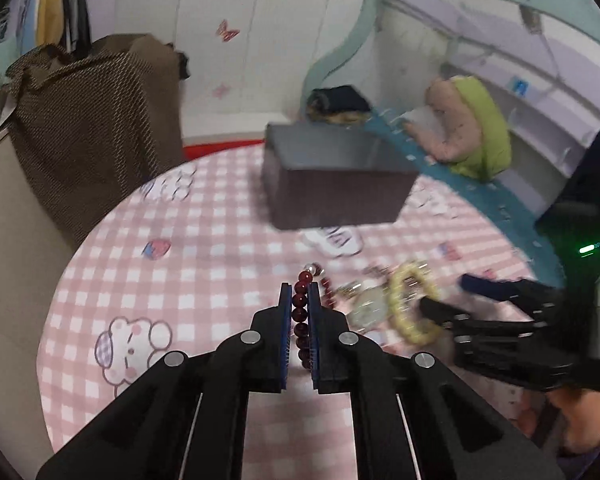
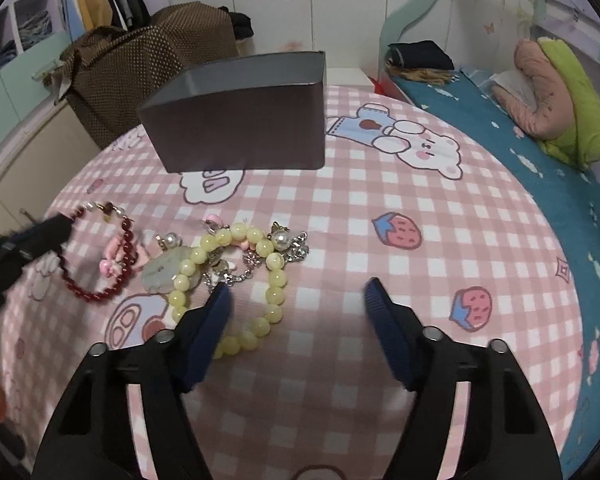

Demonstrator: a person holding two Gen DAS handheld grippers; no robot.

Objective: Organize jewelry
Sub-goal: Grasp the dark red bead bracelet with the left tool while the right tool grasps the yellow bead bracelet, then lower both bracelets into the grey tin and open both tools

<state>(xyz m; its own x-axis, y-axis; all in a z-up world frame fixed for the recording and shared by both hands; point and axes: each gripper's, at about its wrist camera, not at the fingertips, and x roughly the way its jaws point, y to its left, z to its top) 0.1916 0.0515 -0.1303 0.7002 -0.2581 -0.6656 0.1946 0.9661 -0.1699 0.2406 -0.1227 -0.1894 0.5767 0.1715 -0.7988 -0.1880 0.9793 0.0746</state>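
On a round table point(image 2: 440, 280) covered by a patterned cloth, an open-topped box point(image 2: 240, 116) stands at the far side. Nearer, left of centre, the jewelry lies close together: a beaded bracelet point(image 2: 236, 280), a chain with charms point(image 2: 260, 260) just behind it, and a flat pendant point(image 2: 166, 270) touching its left side. Farther left, a second bead bracelet point(image 2: 100, 256) sits between the left gripper's point(image 1: 300, 300) fingers. The right gripper point(image 2: 298, 292) hangs over the table's near side. Right of the table lies a bed point(image 2: 540, 184); a bag point(image 2: 140, 64) stands behind, far left.
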